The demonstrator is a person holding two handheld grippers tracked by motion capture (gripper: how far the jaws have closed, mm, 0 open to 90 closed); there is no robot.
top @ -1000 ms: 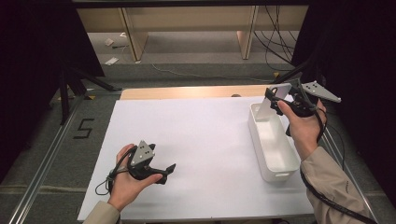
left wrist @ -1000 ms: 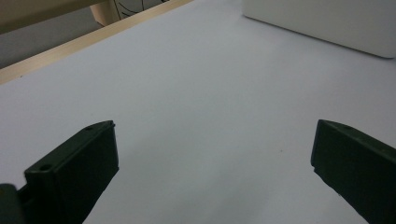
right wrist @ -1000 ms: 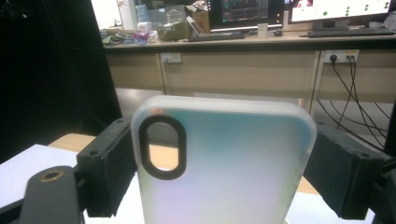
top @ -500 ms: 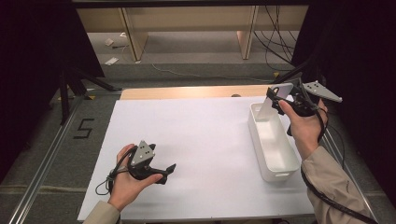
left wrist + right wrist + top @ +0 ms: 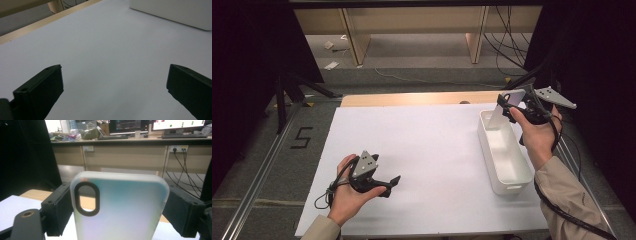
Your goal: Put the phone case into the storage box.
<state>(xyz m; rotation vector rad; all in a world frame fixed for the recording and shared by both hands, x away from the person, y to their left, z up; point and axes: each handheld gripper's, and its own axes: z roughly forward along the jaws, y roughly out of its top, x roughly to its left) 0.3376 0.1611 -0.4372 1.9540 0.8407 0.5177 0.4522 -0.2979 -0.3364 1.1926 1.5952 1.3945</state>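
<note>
A frosted translucent phone case (image 5: 125, 210) with an oval camera cut-out stands upright between the jaws of my right gripper (image 5: 117, 195), which is shut on its two long edges. From above, the phone case (image 5: 503, 109) hangs over the far end of a white plastic bin (image 5: 507, 187) at the table's right side, with the right gripper (image 5: 513, 106) level with it. My left gripper (image 5: 393, 183) rests low at the near left of the white table sheet (image 5: 437, 145). The left gripper (image 5: 115, 72) is open, with bare sheet between its jaws.
The bin's white wall (image 5: 175, 12) lies far ahead of the left gripper. A wooden strip (image 5: 412, 98) runs along the table's far edge. Cables trail from both grippers. Desks and monitors (image 5: 155, 126) stand beyond the table.
</note>
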